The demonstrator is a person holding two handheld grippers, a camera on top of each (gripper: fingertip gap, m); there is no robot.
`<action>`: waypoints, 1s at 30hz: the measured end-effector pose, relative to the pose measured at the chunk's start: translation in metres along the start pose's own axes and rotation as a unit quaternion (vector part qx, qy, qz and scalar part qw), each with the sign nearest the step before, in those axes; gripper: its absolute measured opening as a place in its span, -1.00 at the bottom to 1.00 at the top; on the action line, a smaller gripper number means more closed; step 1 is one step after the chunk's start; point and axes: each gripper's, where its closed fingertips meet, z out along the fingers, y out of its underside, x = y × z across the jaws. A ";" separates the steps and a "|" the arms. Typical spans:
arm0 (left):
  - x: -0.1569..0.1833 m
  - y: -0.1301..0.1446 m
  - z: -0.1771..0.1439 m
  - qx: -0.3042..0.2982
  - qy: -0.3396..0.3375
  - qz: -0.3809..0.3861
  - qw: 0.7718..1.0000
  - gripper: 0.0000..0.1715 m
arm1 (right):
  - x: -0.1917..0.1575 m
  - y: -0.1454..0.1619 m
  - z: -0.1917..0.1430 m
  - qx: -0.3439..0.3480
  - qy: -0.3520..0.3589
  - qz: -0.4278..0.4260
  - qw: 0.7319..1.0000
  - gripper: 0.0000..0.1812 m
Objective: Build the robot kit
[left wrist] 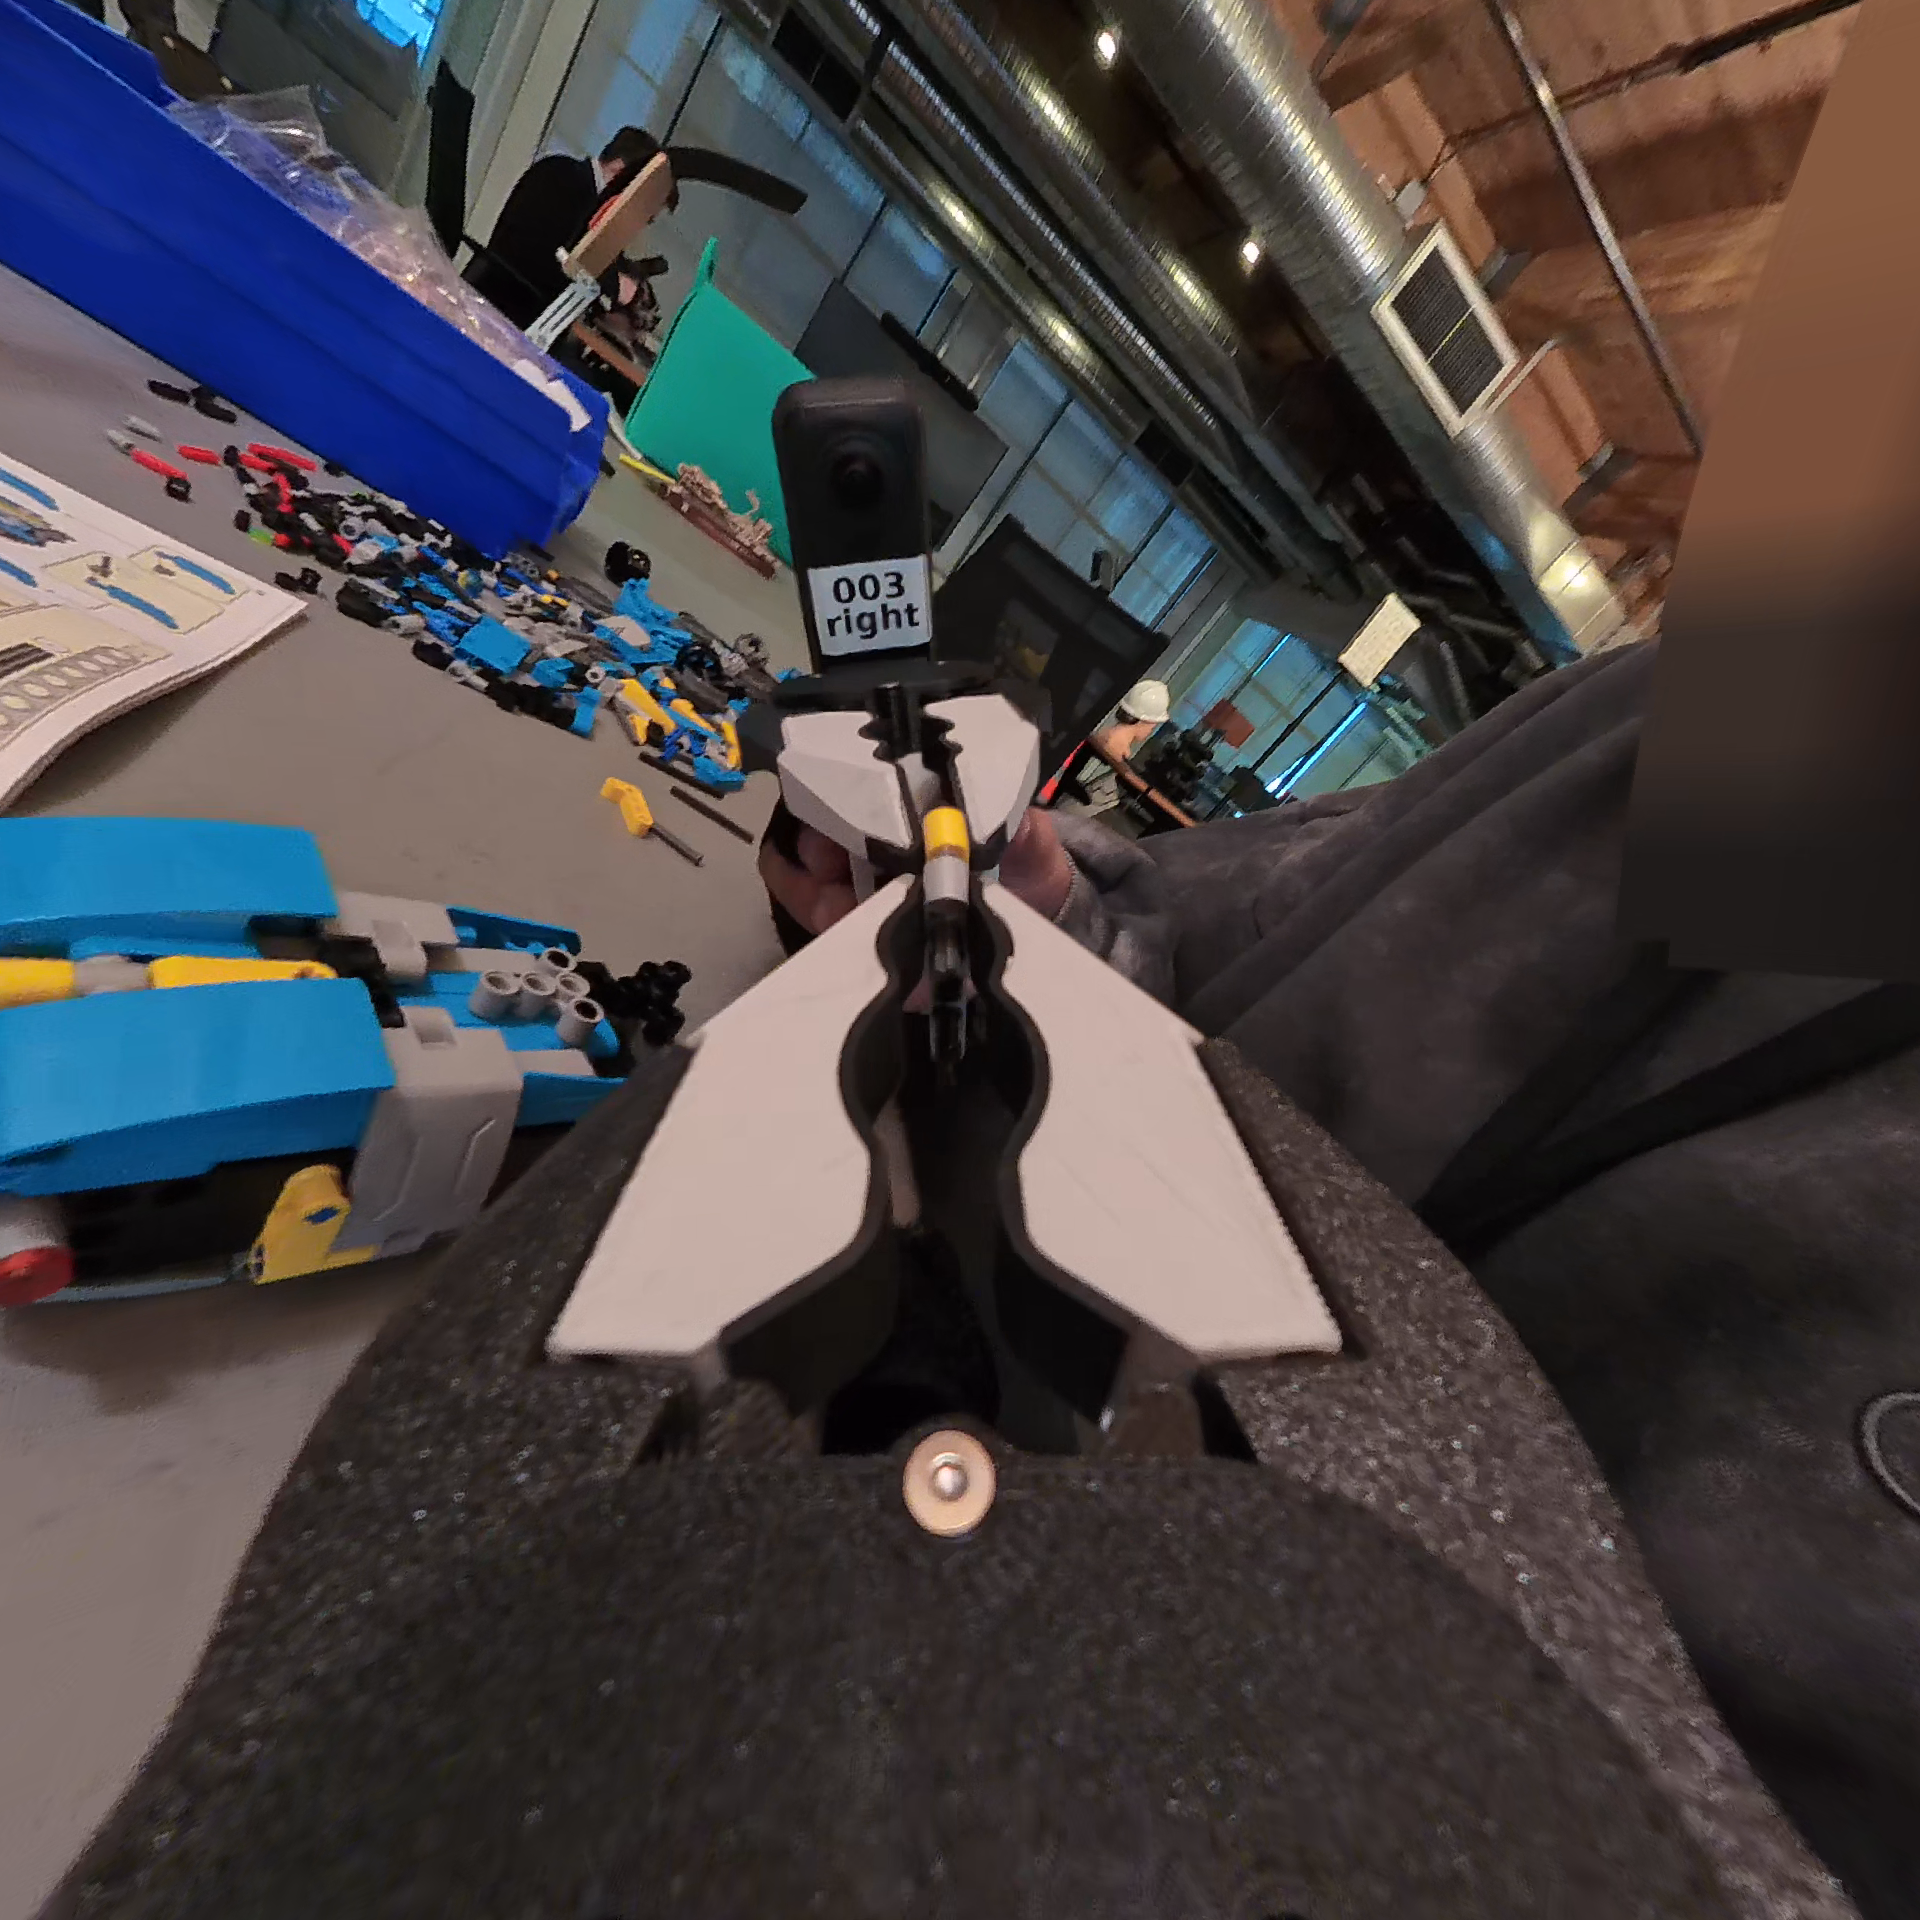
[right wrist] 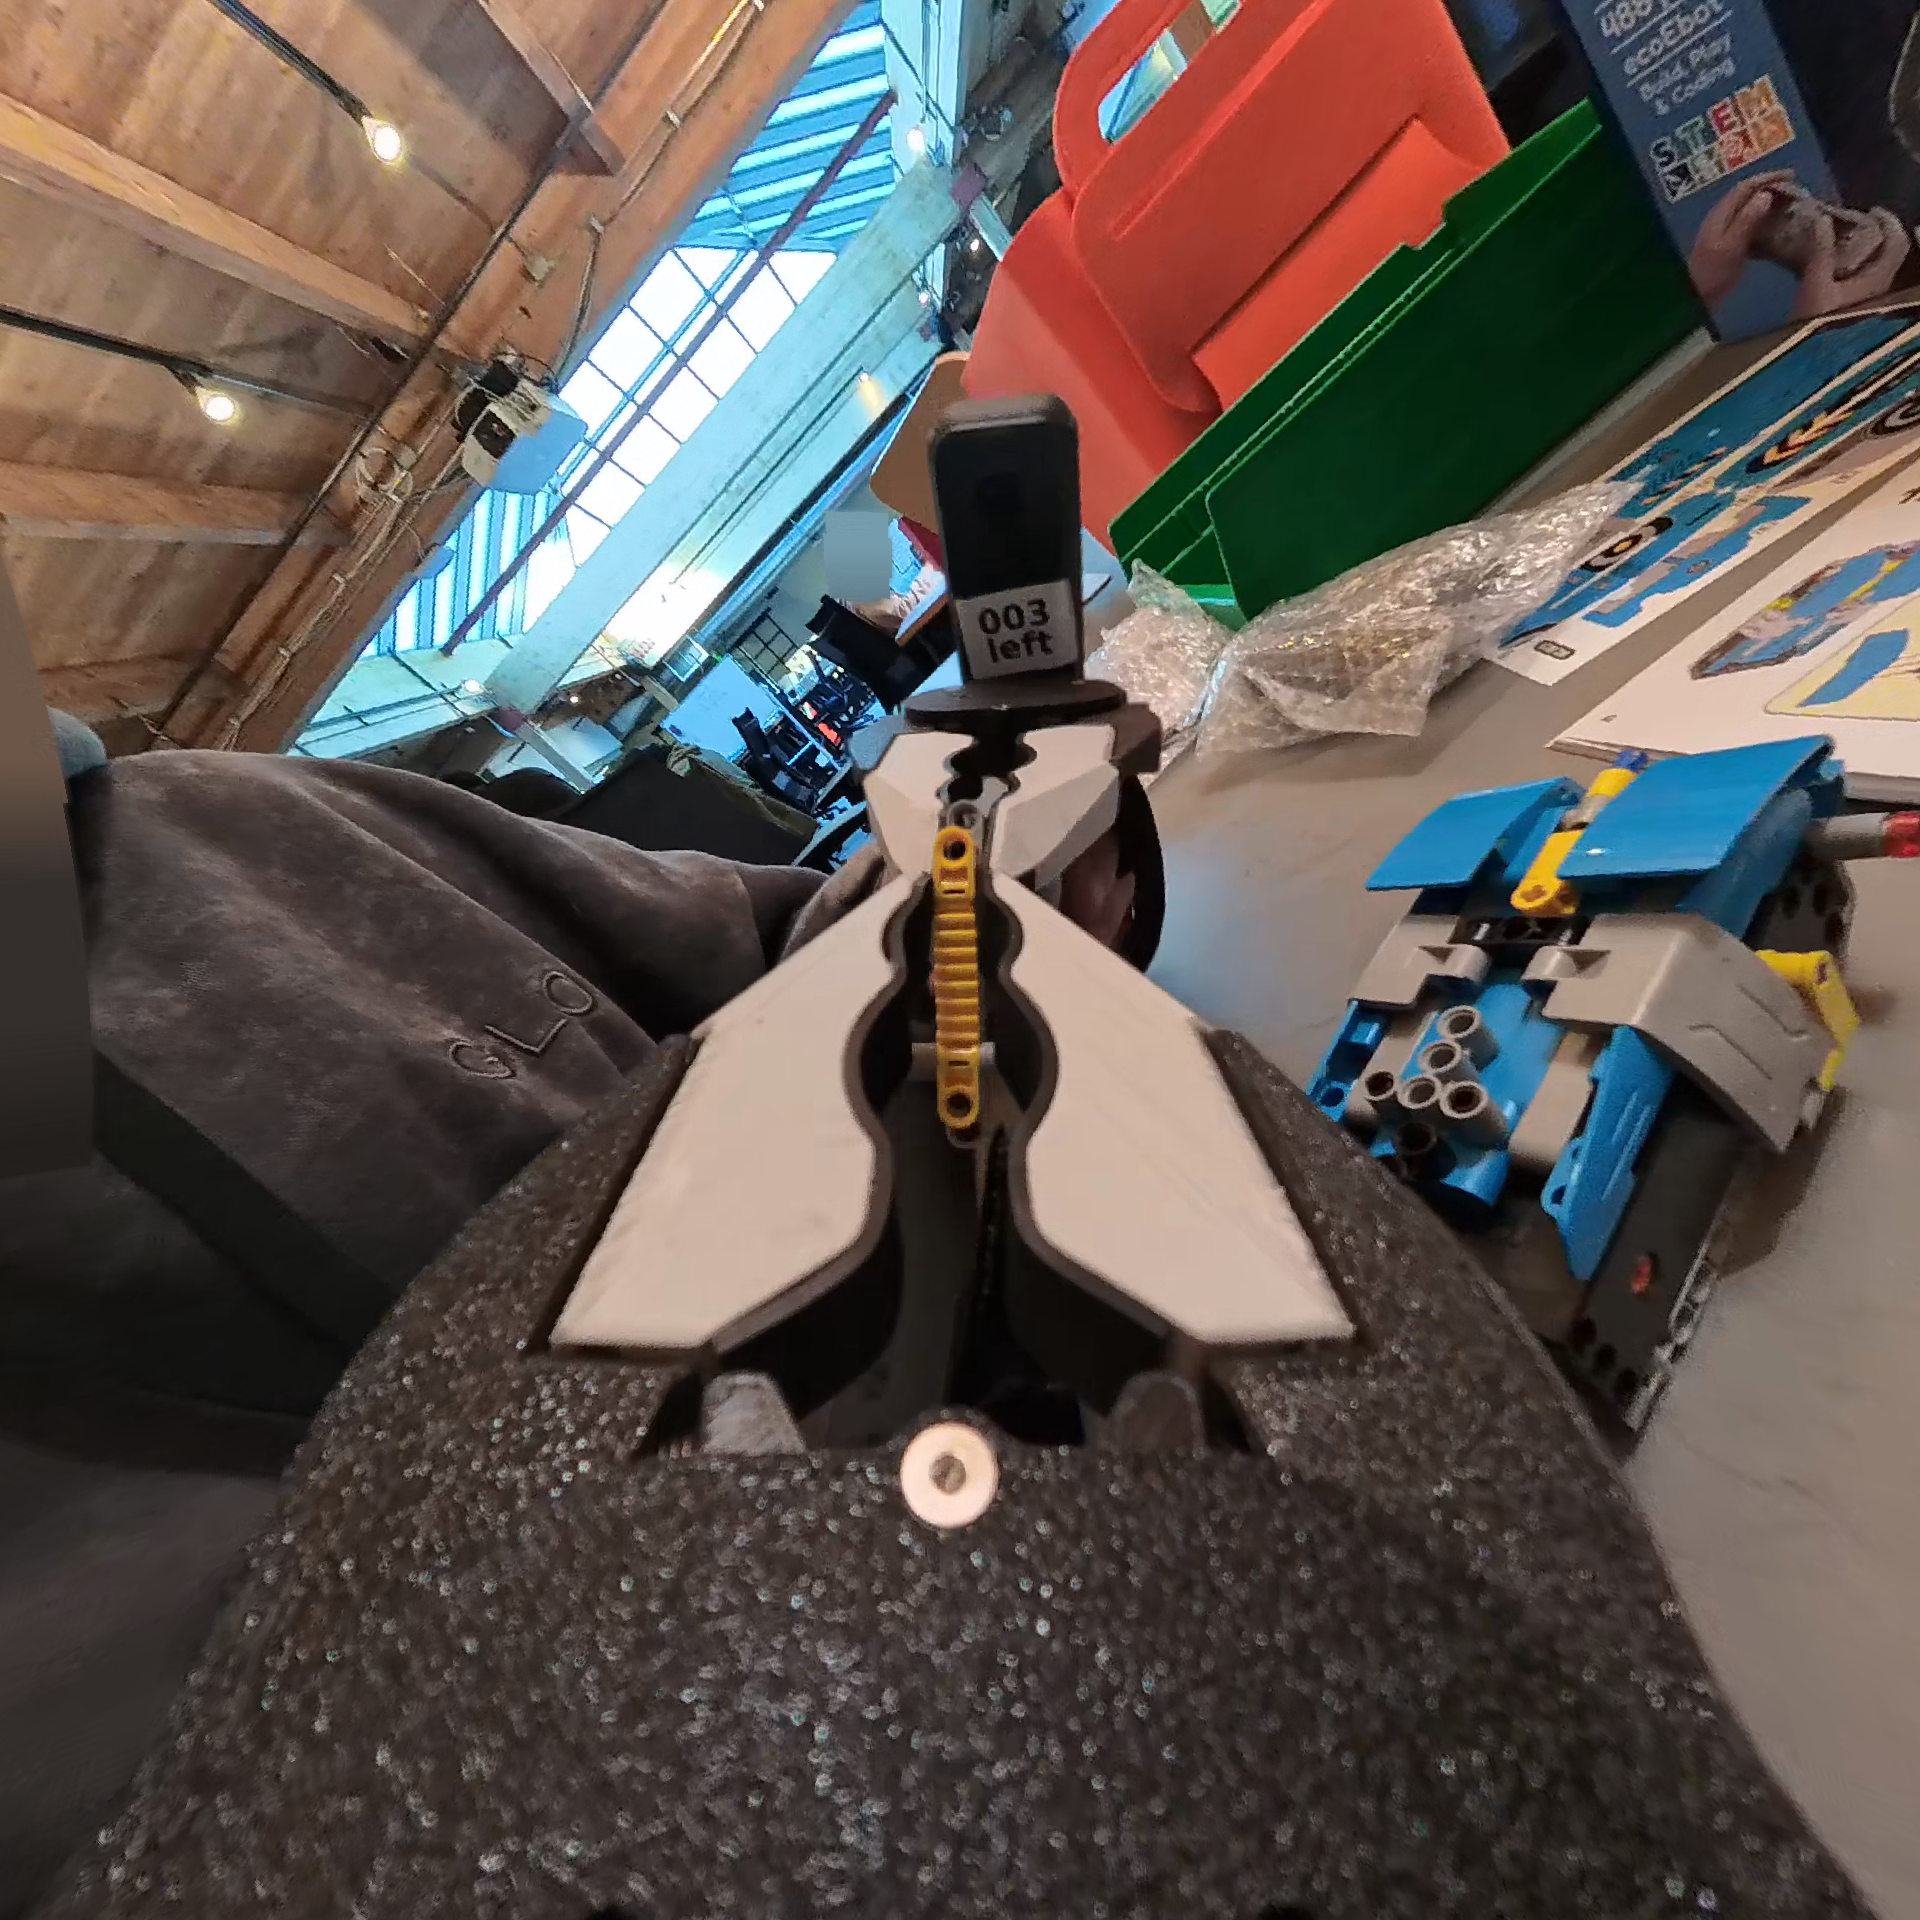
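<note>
A: Facing each other tip to tip, the two grippers are held up off the grey table [left wrist: 436,790], in front of a person's dark grey sweatshirt [left wrist: 1558,935]. The left gripper [left wrist: 940,935] is clenched on a slim black axle piece [left wrist: 943,997] that carries a grey and yellow sleeve [left wrist: 943,857].

B: The right gripper [right wrist: 951,940] is likewise clenched, grasping a yellow toothed strip [right wrist: 954,997] lengthwise between its fingers. The strip's far end is seen right at the tips of the other gripper.

A: Whether the two pieces already touch cannot be told; they are at least brought end to end. Judged from the pose, both are held in the air so that they line up along one axis.

B: A part-built blue and grey model vehicle [right wrist: 1590,1039] is noted on the table, just right of the right gripper and left of the left one. It is touched by neither.

A: Loose blue, black and yellow parts [left wrist: 540,634] are scattered farther left on the table, with an open instruction booklet [left wrist: 94,623] near them and a blue bin [left wrist: 260,270] behind.

B: Far right, crumpled clear bags [right wrist: 1351,644], a green bin [right wrist: 1403,436] and an orange case [right wrist: 1226,239] are recorded.
</note>
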 end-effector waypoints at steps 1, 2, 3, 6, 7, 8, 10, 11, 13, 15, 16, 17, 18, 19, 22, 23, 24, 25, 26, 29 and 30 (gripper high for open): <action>0.001 -0.001 0.000 0.006 0.006 -0.003 1.000 -0.93 | -0.002 -0.001 0.000 0.002 -0.001 -0.004 1.000 -0.92; 0.002 -0.003 0.000 0.011 0.010 -0.003 1.000 -0.93 | -0.003 -0.003 0.001 0.005 -0.001 -0.008 1.000 -0.92; 0.003 -0.004 0.000 0.014 0.011 -0.001 1.000 -0.93 | -0.003 -0.003 0.001 0.006 -0.001 -0.012 1.000 -0.92; 0.004 -0.003 0.000 0.012 0.010 0.010 1.000 -0.93 | -0.005 -0.003 0.001 0.005 0.000 -0.017 1.000 -0.92; 0.003 -0.002 0.000 0.006 0.006 0.015 1.000 -0.93 | -0.004 -0.002 0.001 0.001 0.003 -0.019 1.000 -0.92; 0.002 0.001 0.000 -0.003 0.000 0.021 1.000 -0.94 | -0.002 0.000 0.001 -0.009 0.010 -0.023 1.000 -0.92; -0.002 0.007 0.001 -0.024 -0.017 0.035 0.999 -0.93 | 0.003 0.007 0.000 -0.033 0.030 -0.039 0.998 -0.92; -0.003 0.009 0.001 -0.030 -0.020 0.038 0.999 -0.93 | 0.004 0.009 -0.001 -0.041 0.037 -0.049 0.997 -0.92; -0.002 0.010 0.001 -0.037 -0.023 0.052 0.998 -0.93 | 0.002 0.010 0.000 -0.045 0.034 -0.052 0.997 -0.93; -0.004 0.013 0.001 -0.057 -0.039 0.073 0.995 -0.93 | 0.004 0.013 0.000 -0.055 0.031 -0.043 0.997 -0.93; -0.005 0.016 0.001 -0.068 -0.045 0.078 0.994 -0.93 | 0.006 0.016 -0.001 -0.065 0.031 -0.038 0.997 -0.93; -0.006 0.018 0.002 -0.072 -0.047 0.079 0.993 -0.93 | 0.006 0.018 -0.002 -0.070 0.028 -0.029 0.997 -0.93; -0.006 0.018 0.002 -0.070 -0.044 0.075 0.994 -0.93 | 0.006 0.018 -0.002 -0.067 0.020 -0.015 0.997 -0.93; -0.005 0.017 0.002 -0.065 -0.042 0.070 0.995 -0.93 | 0.005 0.016 -0.002 -0.061 0.016 -0.009 0.998 -0.93; -0.011 0.018 0.005 -0.072 -0.059 0.068 0.993 -0.92 | 0.009 0.013 -0.006 -0.061 0.036 -0.029 0.997 -0.93; -0.015 0.025 0.004 -0.099 -0.072 0.078 0.989 -0.92 | 0.011 0.013 -0.009 -0.065 0.047 -0.036 0.996 -0.92; -0.023 0.034 0.000 -0.133 -0.097 0.100 0.981 -0.92 | 0.013 0.011 -0.015 -0.063 0.065 -0.052 0.995 -0.92; -0.032 0.043 -0.006 -0.170 -0.128 0.128 0.969 -0.92 | 0.016 0.013 -0.022 -0.078 0.087 -0.078 0.990 -0.92; -0.039 0.052 -0.012 -0.210 -0.151 0.152 0.954 -0.92 | 0.022 0.021 -0.030 -0.113 0.117 -0.113 0.980 -0.92; -0.040 0.066 -0.020 -0.279 -0.171 0.198 0.924 -0.92 | 0.050 0.055 -0.055 -0.234 0.204 -0.188 0.932 -0.92; -0.038 0.068 -0.020 -0.287 -0.167 0.210 0.920 -0.92 | 0.051 0.065 -0.056 -0.250 0.200 -0.186 0.929 -0.92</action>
